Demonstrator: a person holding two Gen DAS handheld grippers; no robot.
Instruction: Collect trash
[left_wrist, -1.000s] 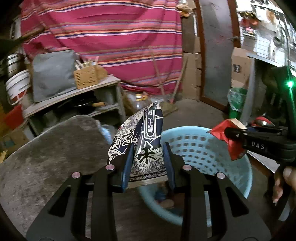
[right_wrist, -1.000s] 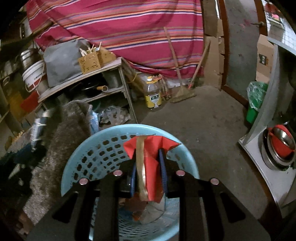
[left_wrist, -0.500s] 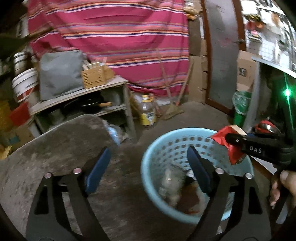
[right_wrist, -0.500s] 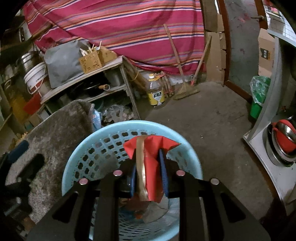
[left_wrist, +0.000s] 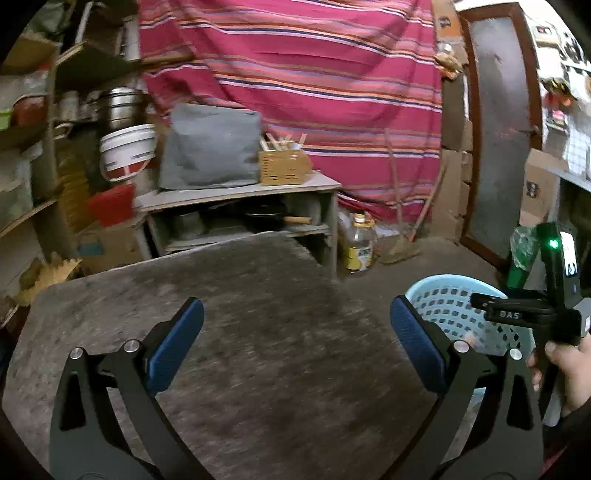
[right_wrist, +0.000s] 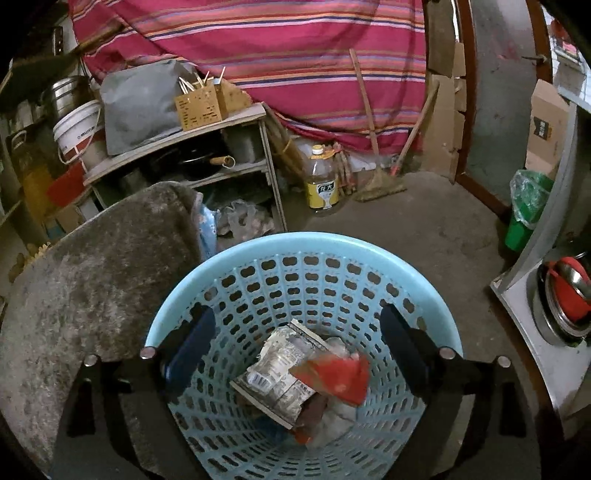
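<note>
My right gripper (right_wrist: 295, 343) has just sprung wide over the blue basket (right_wrist: 258, 243) to drop the red wrapper (right_wrist: 338, 374), while my left gripper (left_wrist: 295, 343), just opened too, hangs empty over the grey table (left_wrist: 258, 295)

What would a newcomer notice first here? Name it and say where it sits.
The pale blue basket fills the lower middle of the right wrist view, with a red wrapper lying on a printed packet inside it. The striped red cloth hangs behind. Both the right gripper and left gripper are open and empty.
</note>
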